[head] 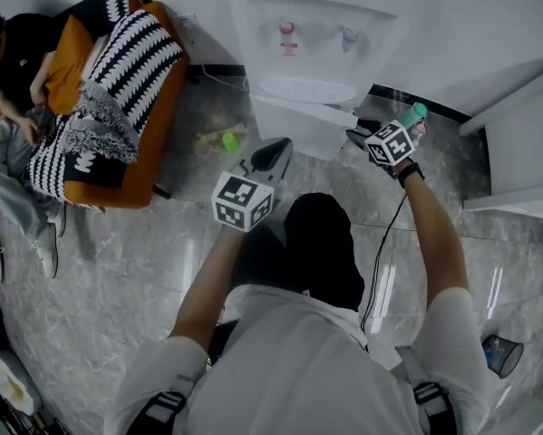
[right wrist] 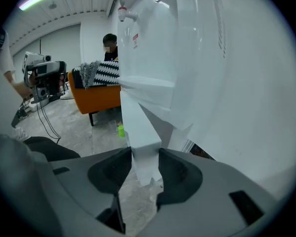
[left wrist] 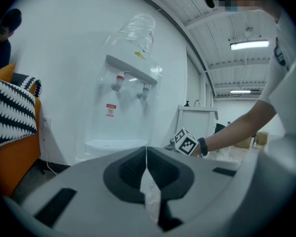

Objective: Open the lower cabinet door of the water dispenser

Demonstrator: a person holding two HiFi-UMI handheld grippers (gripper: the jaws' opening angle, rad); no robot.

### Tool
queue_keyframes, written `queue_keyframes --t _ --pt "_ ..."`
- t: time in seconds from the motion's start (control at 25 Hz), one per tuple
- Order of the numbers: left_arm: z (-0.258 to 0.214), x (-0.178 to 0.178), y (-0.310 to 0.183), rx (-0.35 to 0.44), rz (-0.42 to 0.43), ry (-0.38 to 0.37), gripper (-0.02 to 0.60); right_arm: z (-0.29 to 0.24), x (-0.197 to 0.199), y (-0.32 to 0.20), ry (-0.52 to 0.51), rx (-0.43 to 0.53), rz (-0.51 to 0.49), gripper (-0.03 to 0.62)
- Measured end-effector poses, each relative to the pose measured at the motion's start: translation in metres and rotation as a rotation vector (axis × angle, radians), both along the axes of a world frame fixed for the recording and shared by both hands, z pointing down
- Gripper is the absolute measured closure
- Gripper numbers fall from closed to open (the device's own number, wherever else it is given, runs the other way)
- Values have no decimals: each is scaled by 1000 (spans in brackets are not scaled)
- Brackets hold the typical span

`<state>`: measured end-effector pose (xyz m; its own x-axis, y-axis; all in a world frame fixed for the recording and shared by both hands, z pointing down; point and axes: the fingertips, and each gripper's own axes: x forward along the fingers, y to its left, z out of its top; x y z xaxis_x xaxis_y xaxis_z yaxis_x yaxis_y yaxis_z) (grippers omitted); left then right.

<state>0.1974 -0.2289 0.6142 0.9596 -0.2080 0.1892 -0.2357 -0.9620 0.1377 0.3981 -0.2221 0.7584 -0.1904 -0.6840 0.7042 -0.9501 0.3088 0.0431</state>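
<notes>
Low on the white dispenser [head: 318,57], the door [right wrist: 142,132] seems ajar and looks a light, stiff, smooth panel; your right gripper [right wrist: 144,168] has its fingers clamped on the free edge, the best hold for swinging it, while your left gripper [left wrist: 147,157] hangs apart, fingers together and empty.

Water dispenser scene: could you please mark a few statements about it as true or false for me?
1. The right hand-held gripper has the edge of the lower cabinet door between its jaws. True.
2. The left hand-held gripper grips the red tap. False: it is held clear of the water dispenser, jaws together, with nothing in them.
3. A green object lies on the floor near the dispenser. True.
4. The sofa is blue. False: it is orange, with a black-and-white striped throw on it.
</notes>
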Motion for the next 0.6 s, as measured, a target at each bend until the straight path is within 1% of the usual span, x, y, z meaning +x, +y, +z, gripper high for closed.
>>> queue_keyframes --t 0.36,0.48,0.6 --pt "-5 -10 23 36 -13 -12 568 0 -32 22 -21 17 -58 422" --pt "-4 -15 31 54 -25 -17 568 -2 -39 26 -41 46 -54 424" --pt "0 -23 38 53 -45 -20 568 -3 -49 31 -55 69 -50 425"
